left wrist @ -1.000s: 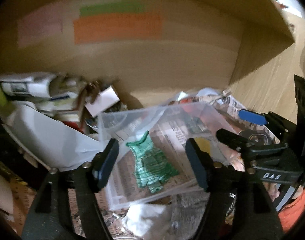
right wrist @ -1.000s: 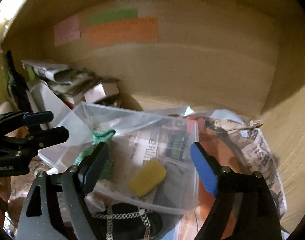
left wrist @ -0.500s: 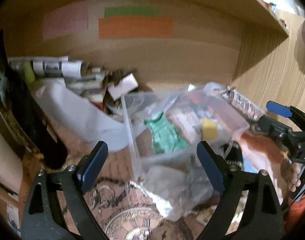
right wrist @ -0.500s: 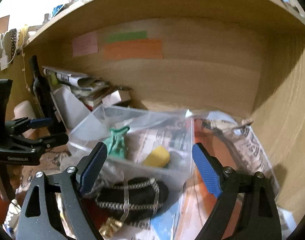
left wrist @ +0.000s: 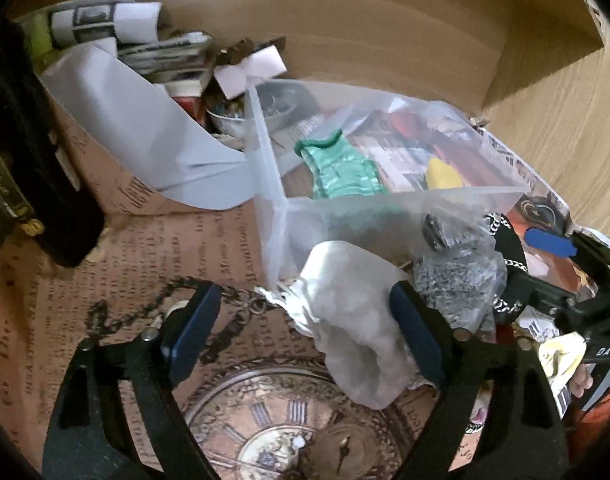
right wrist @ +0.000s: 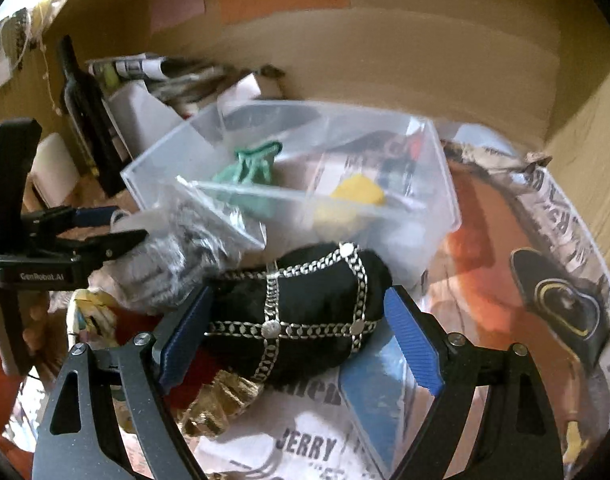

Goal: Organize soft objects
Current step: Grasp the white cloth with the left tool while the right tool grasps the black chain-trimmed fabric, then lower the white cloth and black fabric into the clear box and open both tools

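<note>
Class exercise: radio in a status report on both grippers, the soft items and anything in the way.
Left gripper closing, white pouch between its fingers, not gripped. Right gripper open, straddling black chained pouch. Green garment, yellow sponge already binned. Grey bagged item crowds both.

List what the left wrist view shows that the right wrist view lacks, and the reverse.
Left wrist only: a white pouch between the closing left gripper jaws, and a clock print. Right wrist only: gold fabric and pink paper on the wall. Shared: clear bin holding green cloth and yellow sponge, plus the black chained pouch.
</note>
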